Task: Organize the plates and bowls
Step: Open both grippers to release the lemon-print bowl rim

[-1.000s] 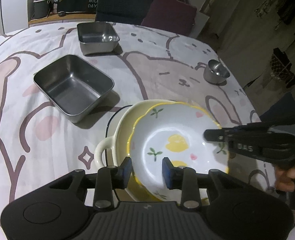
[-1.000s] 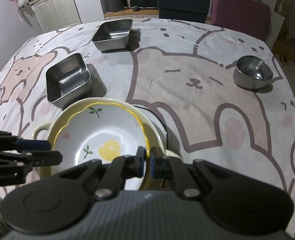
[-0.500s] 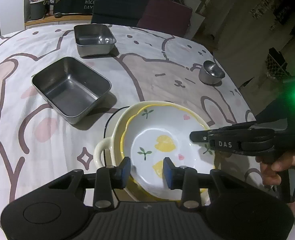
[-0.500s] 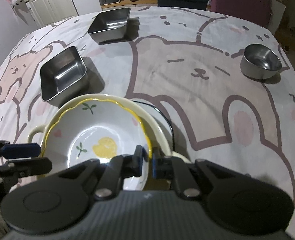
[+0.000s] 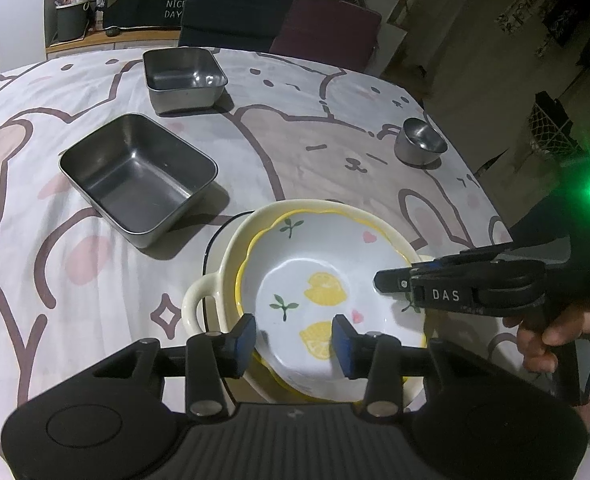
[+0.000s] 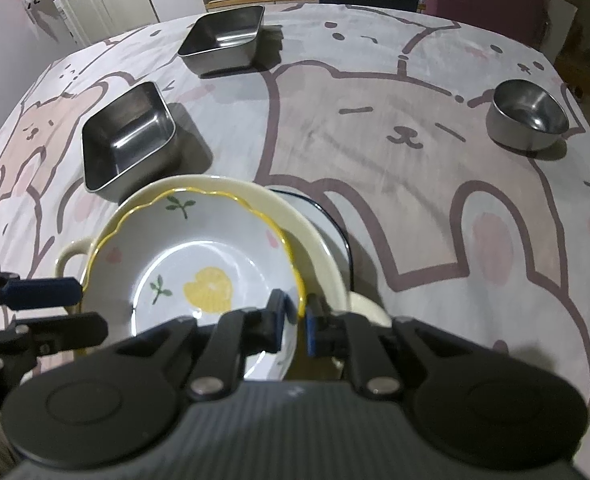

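A white lemon-print bowl with a wavy yellow rim (image 5: 327, 276) (image 6: 199, 264) sits inside a cream two-handled bowl (image 5: 231, 248) (image 6: 319, 248), which rests on a dark-rimmed white plate (image 6: 335, 224). My right gripper (image 6: 296, 317) has its pads either side of the lemon bowl's near rim with a small gap showing; it also shows from the side in the left wrist view (image 5: 387, 280). My left gripper (image 5: 293, 340) is open and empty, hovering just over the lemon bowl's near edge, and shows at the left of the right wrist view (image 6: 75, 304).
Two rectangular steel trays stand on the bear-print tablecloth (image 5: 95, 272): a near one (image 5: 137, 178) (image 6: 129, 142) and a far one (image 5: 183, 76) (image 6: 225, 40). A small round steel bowl (image 5: 421, 142) (image 6: 527, 114) sits at the right. Chairs stand beyond the far table edge.
The lemon bowl has come down and settled level inside the cream bowl. My right gripper's jaws have parted slightly at its rim. My left gripper stays open.
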